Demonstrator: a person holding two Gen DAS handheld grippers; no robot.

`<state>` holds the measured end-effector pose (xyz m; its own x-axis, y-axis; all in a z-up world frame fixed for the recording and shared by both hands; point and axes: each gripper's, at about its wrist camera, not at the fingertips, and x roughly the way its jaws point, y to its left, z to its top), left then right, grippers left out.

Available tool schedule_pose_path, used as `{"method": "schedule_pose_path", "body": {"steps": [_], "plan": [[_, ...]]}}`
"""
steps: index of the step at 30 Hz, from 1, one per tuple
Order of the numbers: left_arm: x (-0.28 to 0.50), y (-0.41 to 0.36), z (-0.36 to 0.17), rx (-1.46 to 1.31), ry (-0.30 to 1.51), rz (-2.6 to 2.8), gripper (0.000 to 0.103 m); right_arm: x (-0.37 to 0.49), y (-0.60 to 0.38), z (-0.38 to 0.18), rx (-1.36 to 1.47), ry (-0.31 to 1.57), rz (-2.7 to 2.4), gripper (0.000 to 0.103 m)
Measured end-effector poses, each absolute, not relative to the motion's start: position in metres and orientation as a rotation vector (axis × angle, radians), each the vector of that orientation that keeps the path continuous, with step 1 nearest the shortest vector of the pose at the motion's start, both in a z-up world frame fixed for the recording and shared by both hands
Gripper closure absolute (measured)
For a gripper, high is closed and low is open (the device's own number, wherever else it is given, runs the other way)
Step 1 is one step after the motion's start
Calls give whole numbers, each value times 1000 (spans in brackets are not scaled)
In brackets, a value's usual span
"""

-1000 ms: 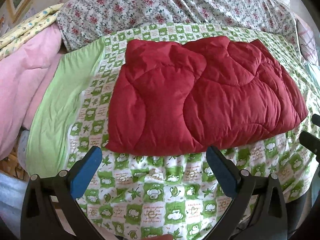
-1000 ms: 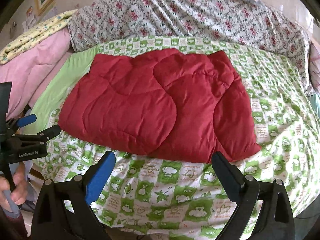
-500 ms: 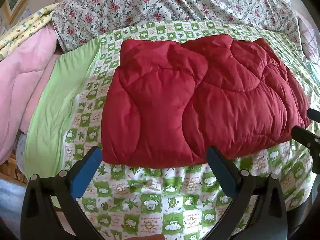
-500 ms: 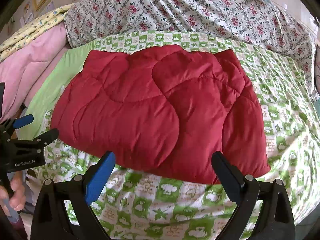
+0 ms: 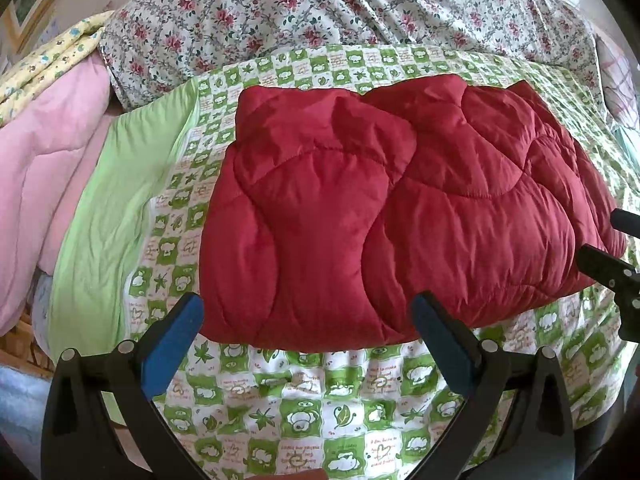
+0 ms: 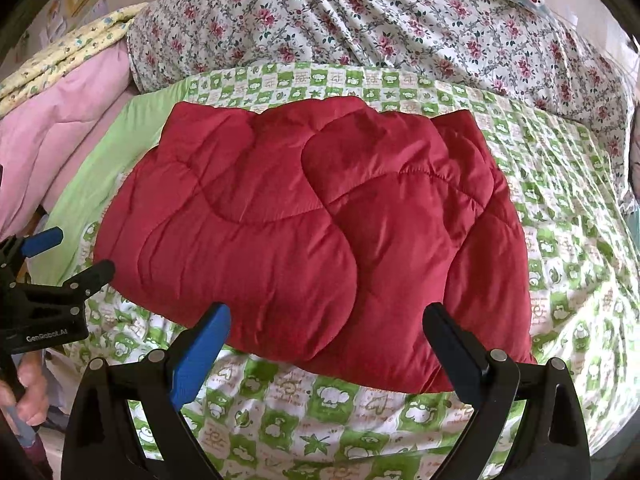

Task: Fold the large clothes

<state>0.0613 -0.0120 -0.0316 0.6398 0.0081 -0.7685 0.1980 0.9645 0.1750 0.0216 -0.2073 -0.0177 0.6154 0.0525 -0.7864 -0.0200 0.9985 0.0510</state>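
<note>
A red quilted garment (image 5: 392, 208) lies folded flat on a green-and-white checked bed sheet (image 5: 304, 408); it also shows in the right wrist view (image 6: 304, 224). My left gripper (image 5: 308, 316) is open and empty, its fingertips at the garment's near left edge. My right gripper (image 6: 328, 320) is open and empty, its fingertips over the garment's near right edge. The right gripper's fingers (image 5: 604, 264) show at the right edge of the left wrist view. The left gripper shows at the left of the right wrist view (image 6: 60, 256).
A floral bedspread (image 6: 400, 28) is heaped behind the sheet. Pink bedding (image 5: 48, 176) and a yellow patterned cloth (image 5: 44, 68) are piled at the left. A plain green strip (image 5: 116, 216) borders the sheet's left side.
Both grippers have moved forward towards the red garment, from over the bare sheet to its near edge. Both stay open. The garment has not moved.
</note>
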Motion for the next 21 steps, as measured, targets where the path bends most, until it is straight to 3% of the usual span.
{"method": "schedule_pose_path", "body": {"steps": [21], "plan": [[59, -13, -29, 256, 866, -109, 0, 21, -208, -12, 33, 896, 46, 5]]}}
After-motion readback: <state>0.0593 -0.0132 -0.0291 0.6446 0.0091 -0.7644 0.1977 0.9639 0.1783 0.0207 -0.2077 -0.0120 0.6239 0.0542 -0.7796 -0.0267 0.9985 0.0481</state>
